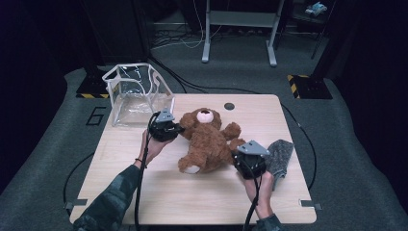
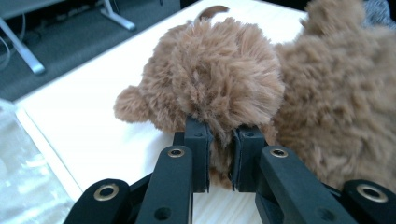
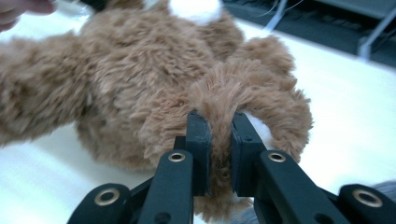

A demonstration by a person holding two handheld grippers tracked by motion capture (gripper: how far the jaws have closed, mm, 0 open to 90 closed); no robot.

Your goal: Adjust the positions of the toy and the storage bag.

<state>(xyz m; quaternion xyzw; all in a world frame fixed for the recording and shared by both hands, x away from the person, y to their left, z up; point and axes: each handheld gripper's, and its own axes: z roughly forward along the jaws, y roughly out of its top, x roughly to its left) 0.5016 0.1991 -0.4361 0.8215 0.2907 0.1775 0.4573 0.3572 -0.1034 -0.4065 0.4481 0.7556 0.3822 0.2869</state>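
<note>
Teddy bear (image 1: 208, 142), fluffy brown, white muzzle

One sign can be read: a large figure "6" (image 1: 97, 116), dark on the grey floor covering (image 1: 53, 139), seen in the high view. It stands on the left of the scene, just off the far left corner of the wooden table (image 1: 144, 187). Past it, farther away on the same side, a strip of yellow and black hazard stripes (image 1: 91, 95) runs along the foot of a dark stand. A like striped strip (image 1: 299, 78) marks the base on the far right. These stripes carry no words. Nothing else bears a label, brand or number that can be read.
</note>
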